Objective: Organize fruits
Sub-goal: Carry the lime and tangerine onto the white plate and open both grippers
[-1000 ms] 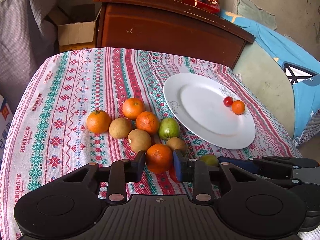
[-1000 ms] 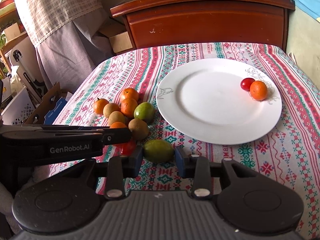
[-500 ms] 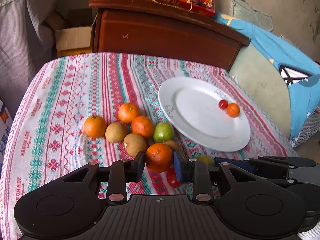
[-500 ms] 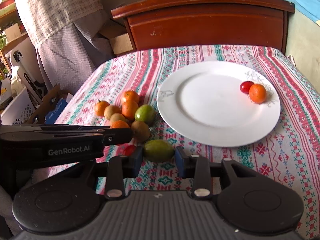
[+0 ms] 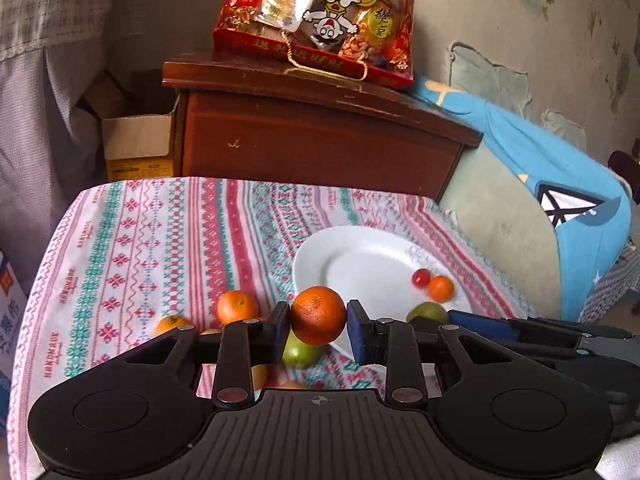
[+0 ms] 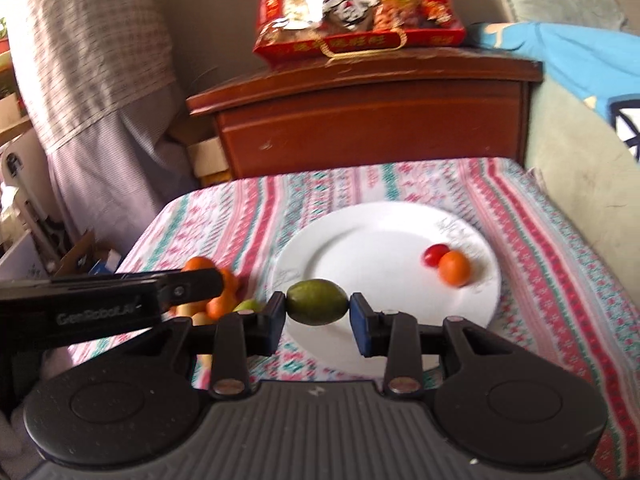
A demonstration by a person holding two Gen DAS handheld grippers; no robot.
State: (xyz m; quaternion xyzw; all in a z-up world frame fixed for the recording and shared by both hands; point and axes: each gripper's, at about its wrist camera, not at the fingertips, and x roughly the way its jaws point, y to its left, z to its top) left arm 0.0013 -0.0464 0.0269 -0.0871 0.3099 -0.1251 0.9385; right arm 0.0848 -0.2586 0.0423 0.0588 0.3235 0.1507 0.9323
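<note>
Fruits sit in three spots: your left gripper (image 5: 318, 321) squeezes an orange (image 5: 318, 315) between its fingers, up off the cloth (image 5: 132, 240), and your right gripper (image 6: 317, 308) pinches a green fruit (image 6: 317, 302) the same way, in front of the near edge of the plate (image 6: 360, 240). On the plate's far side a small orange (image 6: 454, 268) touches a tomato (image 6: 434, 254). More oranges and a green fruit lie in a pile (image 5: 236, 306) on the cloth, just left of the plate.

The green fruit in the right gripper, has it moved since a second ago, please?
Yes. The green fruit has risen off the tablecloth and now hangs before the plate.
</note>
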